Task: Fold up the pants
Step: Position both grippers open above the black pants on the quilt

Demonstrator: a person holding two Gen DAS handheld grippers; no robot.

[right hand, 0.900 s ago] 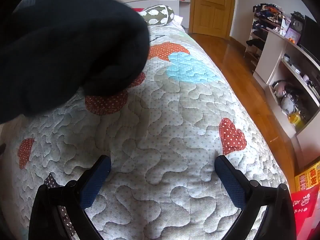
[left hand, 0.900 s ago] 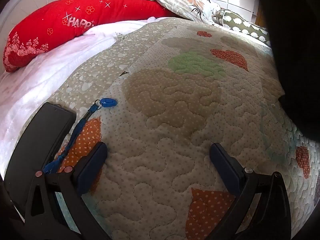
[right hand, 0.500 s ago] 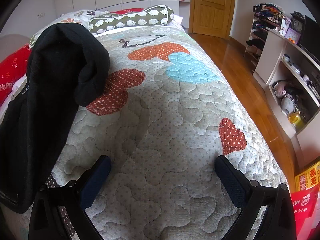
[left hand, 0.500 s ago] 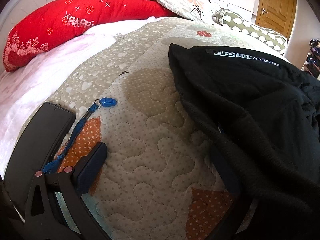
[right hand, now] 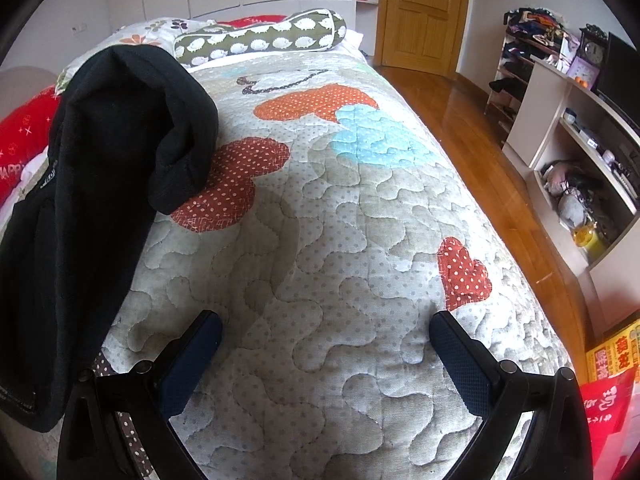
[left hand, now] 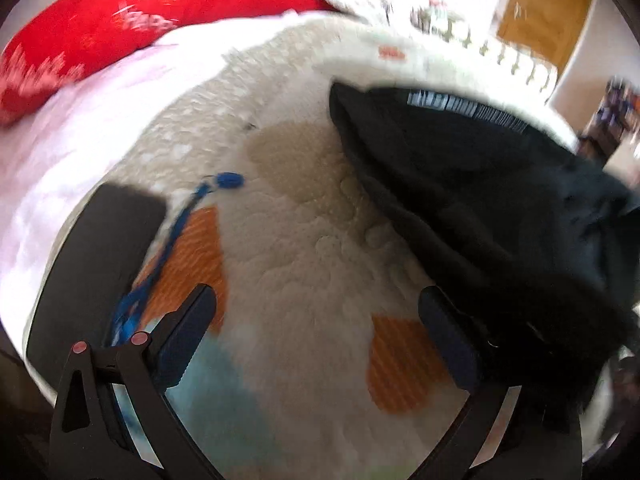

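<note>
Black pants [left hand: 492, 216] lie crumpled on the quilted bedspread [left hand: 304, 240], filling the right side of the blurred left wrist view, a white-lettered waistband band at their far edge. In the right wrist view the same pants [right hand: 100, 184] lie heaped along the left of the bed. My left gripper [left hand: 318, 312] is open over bare quilt, its right finger close beside the pants' edge. My right gripper [right hand: 326, 338] is open too, with only the quilt [right hand: 320, 240] between its fingers and the pants off to its left.
A black flat device [left hand: 96, 264] and a blue lanyard with a tag [left hand: 176, 240] lie left of the left gripper. A red pillow [left hand: 152, 20] and patterned bolster [right hand: 260, 36] sit at the headboard. Wooden floor [right hand: 480, 148], shelves [right hand: 580, 160] and door [right hand: 424, 12] lie right of the bed.
The black pants dropped onto the bed from above and settled into a heap. The left wrist view has shifted and blurred, so the pants no longer cover its right finger. The right gripper has kept still.
</note>
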